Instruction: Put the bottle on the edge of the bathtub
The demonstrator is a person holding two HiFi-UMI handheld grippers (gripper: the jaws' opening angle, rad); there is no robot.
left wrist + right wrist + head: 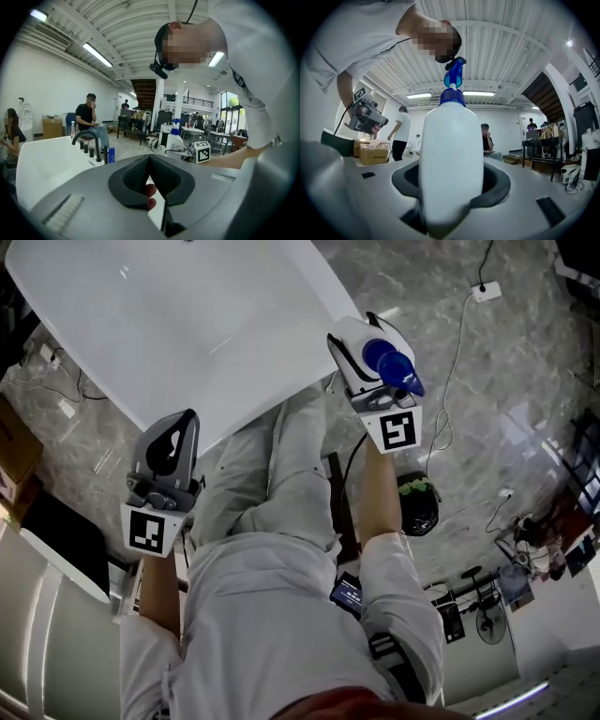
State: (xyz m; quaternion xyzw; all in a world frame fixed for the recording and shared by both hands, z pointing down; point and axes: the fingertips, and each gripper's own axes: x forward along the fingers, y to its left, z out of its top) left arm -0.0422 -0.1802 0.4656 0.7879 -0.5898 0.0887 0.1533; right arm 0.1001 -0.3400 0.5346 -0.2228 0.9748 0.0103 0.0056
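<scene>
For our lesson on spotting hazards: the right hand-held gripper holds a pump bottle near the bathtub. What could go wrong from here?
1. The right hand-held gripper clamps the bottle near its base, with the tall pump top above, so it may tip on release.
2. The bathtub rim looks smooth; placed off-centre, the bottle could slide off.

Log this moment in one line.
right hand-held gripper: shut on bottle | left hand-held gripper: shut, empty | bottle: near bathtub edge, not yet placed
</scene>
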